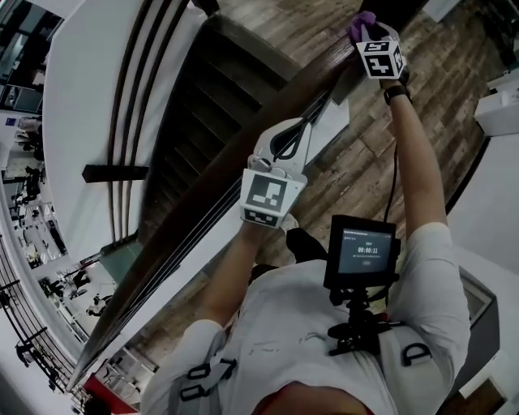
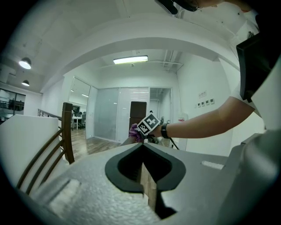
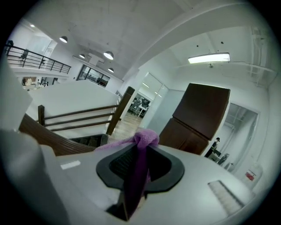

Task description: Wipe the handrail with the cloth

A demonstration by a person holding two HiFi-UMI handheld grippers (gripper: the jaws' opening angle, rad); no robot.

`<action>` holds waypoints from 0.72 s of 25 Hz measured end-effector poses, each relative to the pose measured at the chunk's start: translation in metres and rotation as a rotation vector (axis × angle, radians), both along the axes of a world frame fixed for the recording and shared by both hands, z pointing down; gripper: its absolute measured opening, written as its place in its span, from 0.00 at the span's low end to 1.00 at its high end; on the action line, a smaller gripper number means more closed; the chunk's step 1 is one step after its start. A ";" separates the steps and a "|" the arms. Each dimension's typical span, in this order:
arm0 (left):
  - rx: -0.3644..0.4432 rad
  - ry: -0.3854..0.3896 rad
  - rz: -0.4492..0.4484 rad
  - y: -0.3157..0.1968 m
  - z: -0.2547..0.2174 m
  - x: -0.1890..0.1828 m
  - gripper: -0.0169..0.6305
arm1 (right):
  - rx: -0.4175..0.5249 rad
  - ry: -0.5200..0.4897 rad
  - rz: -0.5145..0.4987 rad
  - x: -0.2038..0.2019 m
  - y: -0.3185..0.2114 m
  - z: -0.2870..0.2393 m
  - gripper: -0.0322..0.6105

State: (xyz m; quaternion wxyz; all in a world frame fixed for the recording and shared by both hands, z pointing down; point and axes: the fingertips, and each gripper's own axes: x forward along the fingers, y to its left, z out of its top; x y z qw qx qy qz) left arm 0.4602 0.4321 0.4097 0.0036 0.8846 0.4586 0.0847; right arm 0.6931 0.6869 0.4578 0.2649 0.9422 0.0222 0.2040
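Left tool (image 2: pixel 142 151) closed; right tool (image 3: pixel 138 154) pinches one cloth (image 3: pixel 147 137).

Only a purple tip of the cloth (image 1: pixel 362 22) shows at the far end in the head view; the rest is hidden behind the right gripper (image 1: pixel 375 36). The handrail (image 1: pixel 174 251) is cut off at the near left edge. The office figures at far left are too small to make out.
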 end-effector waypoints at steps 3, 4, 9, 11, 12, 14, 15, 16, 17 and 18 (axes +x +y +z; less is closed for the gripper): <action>0.005 -0.008 -0.001 0.002 0.000 0.000 0.03 | -0.033 -0.014 0.046 0.019 0.027 -0.009 0.13; 0.008 -0.011 -0.001 0.005 0.001 0.003 0.03 | -0.037 -0.021 0.061 0.028 0.037 -0.010 0.13; 0.013 -0.018 -0.016 -0.007 -0.014 -0.015 0.03 | -0.043 -0.044 0.091 0.032 0.050 -0.025 0.13; 0.014 -0.020 -0.030 -0.012 -0.016 -0.017 0.03 | -0.054 -0.033 0.092 0.035 0.051 -0.030 0.13; 0.015 -0.021 -0.039 -0.016 -0.016 -0.018 0.03 | -0.064 -0.035 0.097 0.036 0.053 -0.031 0.13; 0.015 -0.018 -0.061 -0.028 -0.020 -0.026 0.03 | -0.088 -0.055 0.107 0.033 0.051 -0.034 0.13; 0.015 -0.016 -0.072 -0.036 -0.021 -0.032 0.03 | -0.099 -0.073 0.104 0.029 0.047 -0.036 0.13; 0.015 -0.014 -0.085 -0.044 -0.021 -0.038 0.03 | -0.110 -0.097 0.090 0.024 0.042 -0.036 0.13; 0.014 -0.012 -0.099 -0.052 -0.019 -0.042 0.03 | -0.119 -0.126 0.069 0.019 0.035 -0.033 0.13; 0.013 -0.009 -0.116 -0.060 -0.017 -0.046 0.03 | -0.120 -0.151 0.043 0.013 0.026 -0.029 0.13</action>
